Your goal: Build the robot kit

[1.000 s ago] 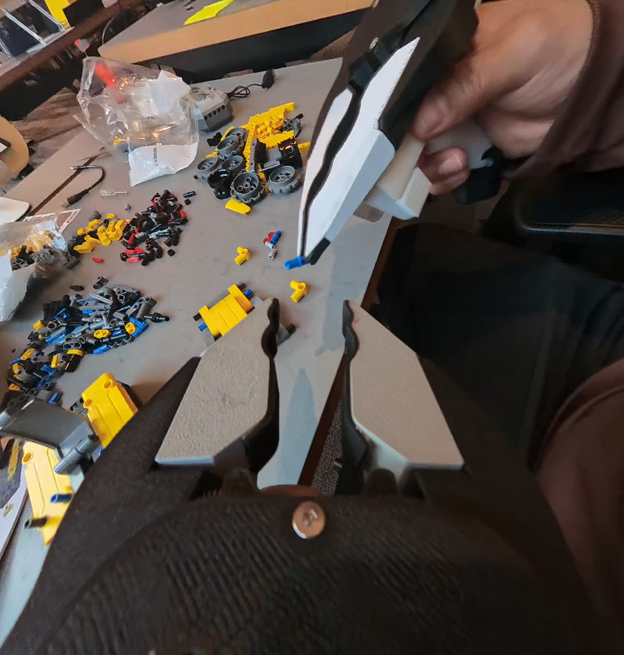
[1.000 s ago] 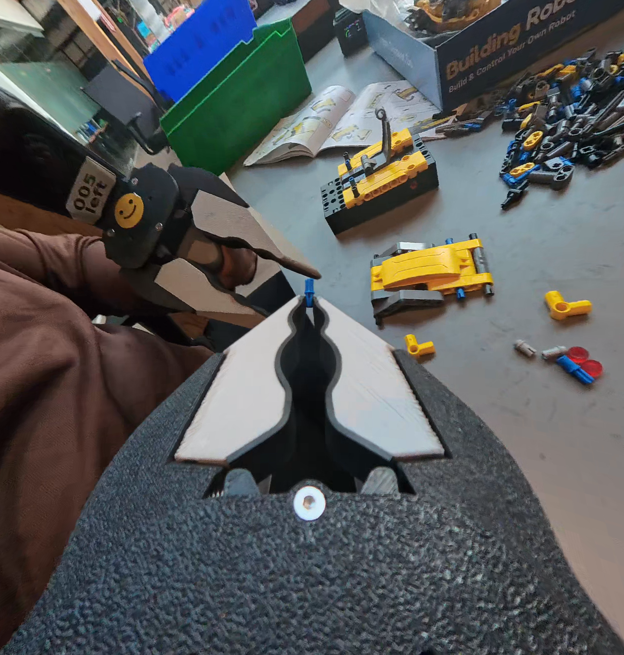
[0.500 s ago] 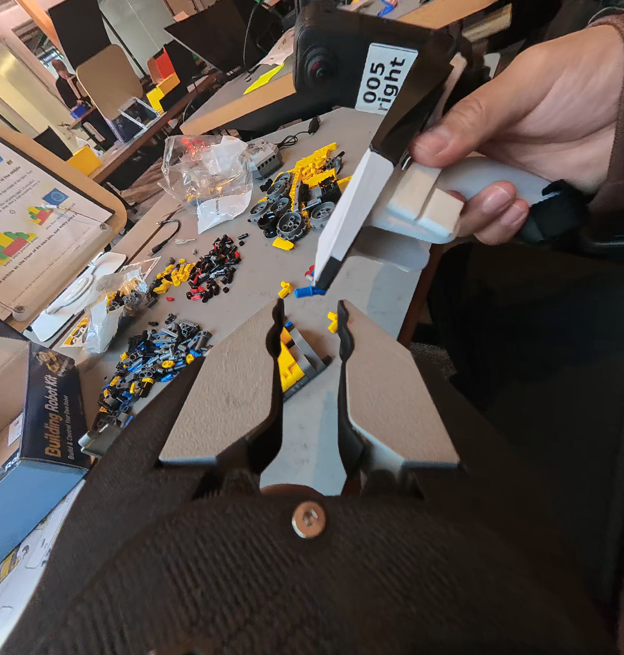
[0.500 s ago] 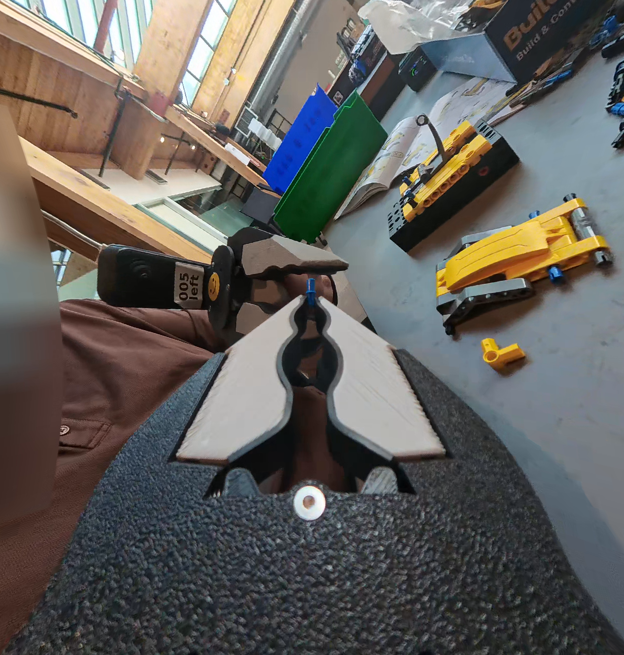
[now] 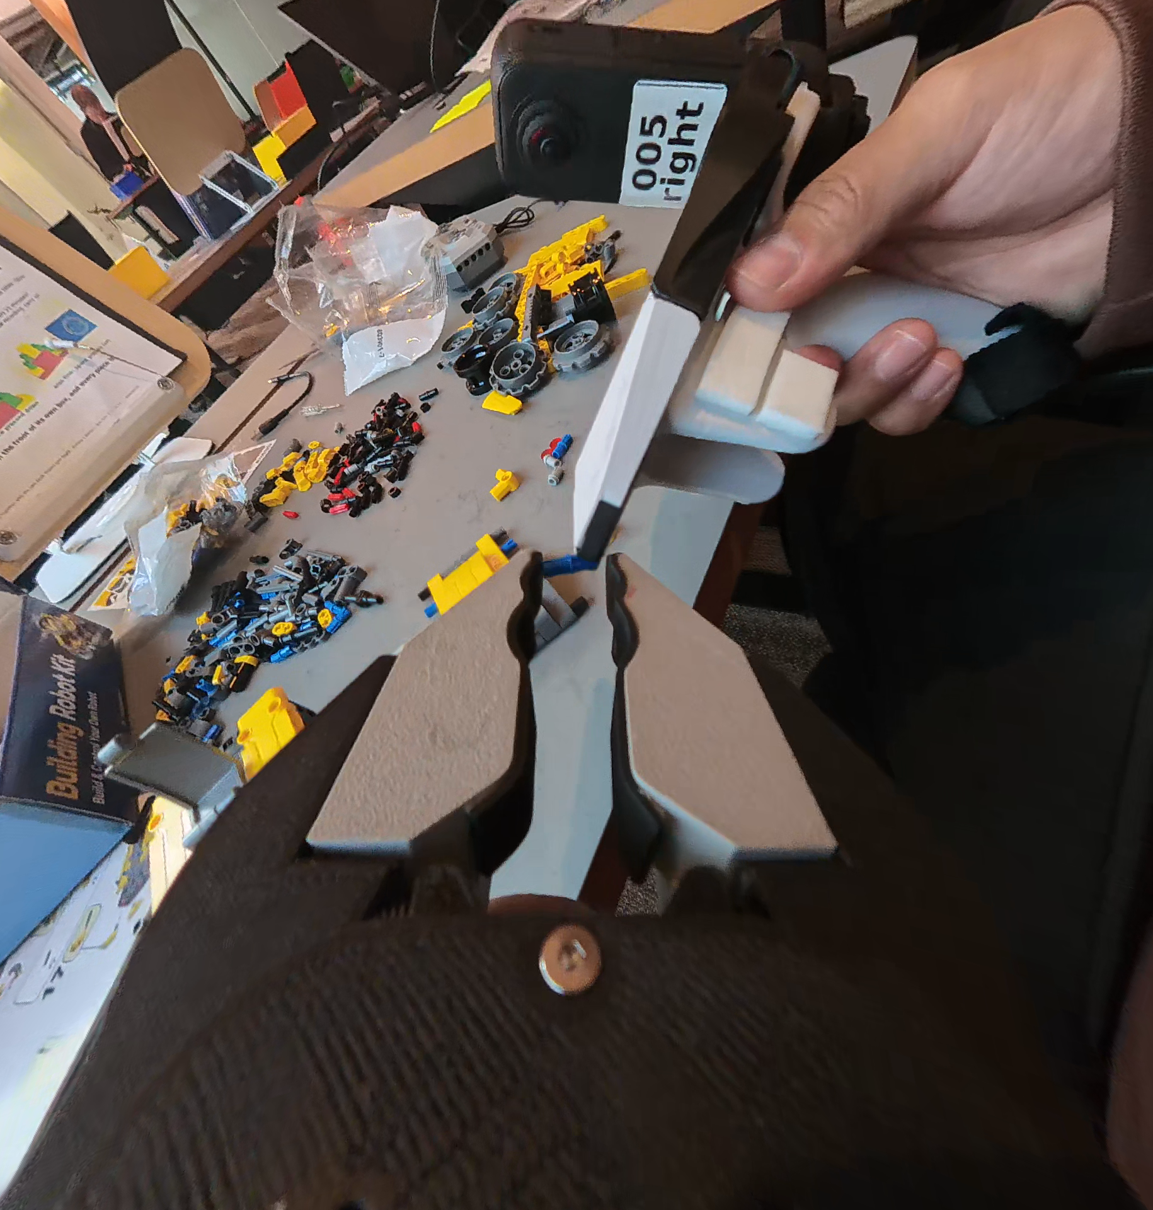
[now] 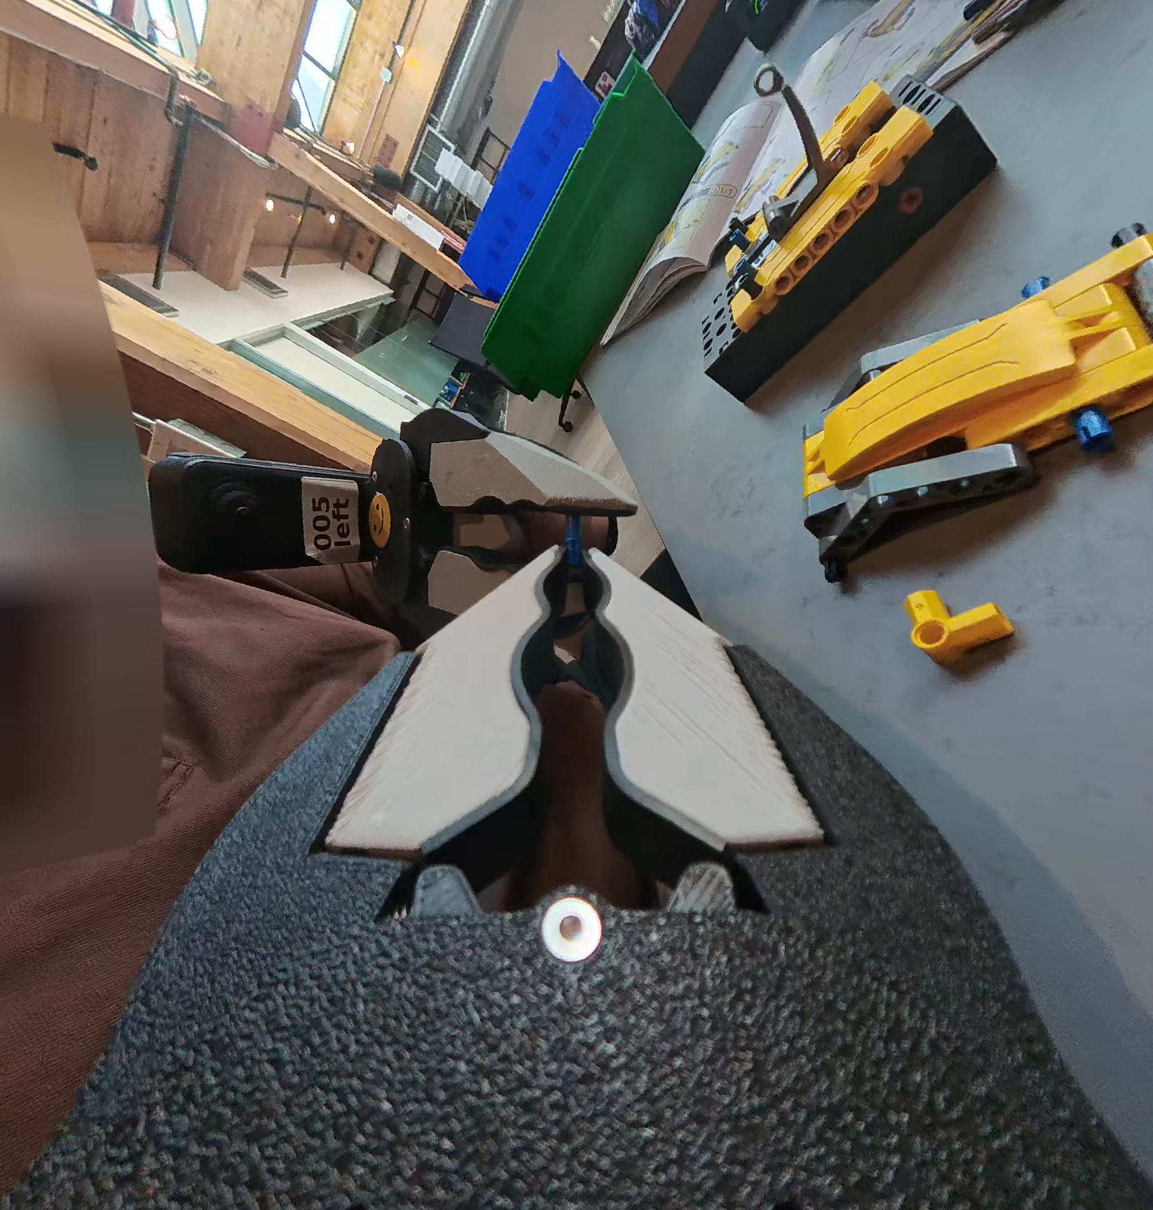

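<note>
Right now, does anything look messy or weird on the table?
Nothing looks broken. Loose building pieces lie scattered in heaps on the grey table, beside a crumpled clear bag. The right gripper pinches a tiny blue pin in the air between the left gripper's open fingers.

We count two handheld two-finger grippers: the left gripper point(image 5: 570, 566) and the right gripper point(image 6: 572, 556). Between the right one's tips sits one small blue plastic pin point(image 6: 572, 531). Beyond the tools lie one yellow-and-grey brick assembly point(image 6: 993, 386), one black block topped with yellow beams point(image 6: 849, 222), two loose yellow elbow connectors point(image 5: 505, 484) and three piles of small parts point(image 5: 273, 622).
</note>
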